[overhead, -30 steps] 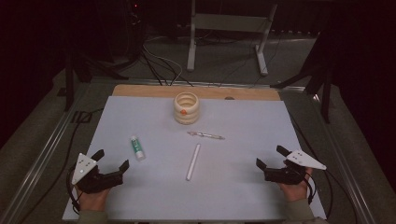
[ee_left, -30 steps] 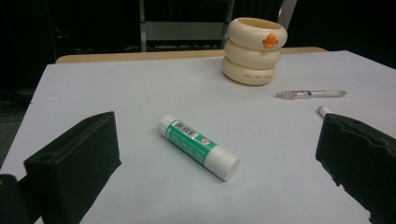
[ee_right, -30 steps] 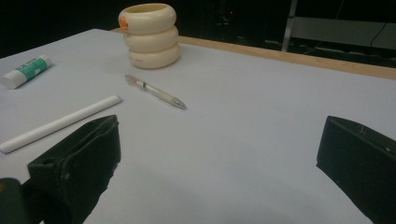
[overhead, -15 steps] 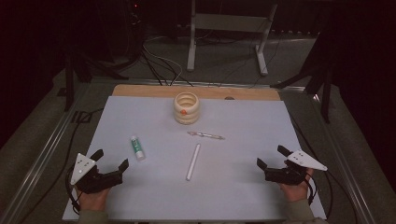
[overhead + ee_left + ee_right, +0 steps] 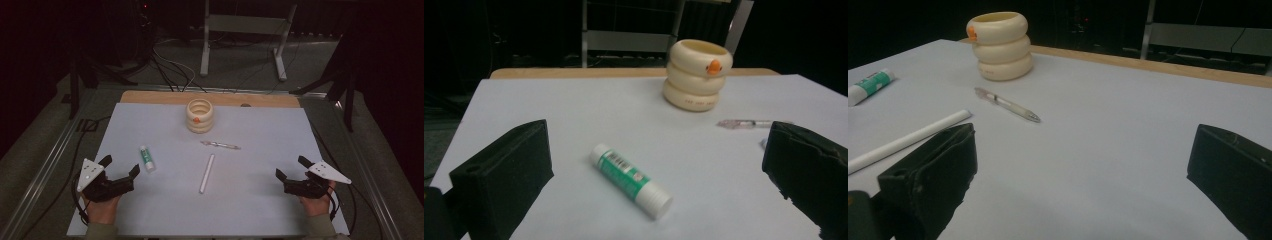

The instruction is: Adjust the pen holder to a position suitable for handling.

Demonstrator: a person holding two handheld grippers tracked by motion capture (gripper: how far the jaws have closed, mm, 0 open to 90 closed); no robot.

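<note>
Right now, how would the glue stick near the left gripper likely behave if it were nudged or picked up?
The glue stick lies on its side and looks cylindrical, so a sideways nudge would probably roll it on the smooth white table cover. Its plastic body looks rigid and probably light, though possibly slippery between the jaws.

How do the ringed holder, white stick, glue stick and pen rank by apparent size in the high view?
1. Ringed holder
2. White stick
3. Pen and glue stick: too alike; pen longer, glue stick thicker.
</note>
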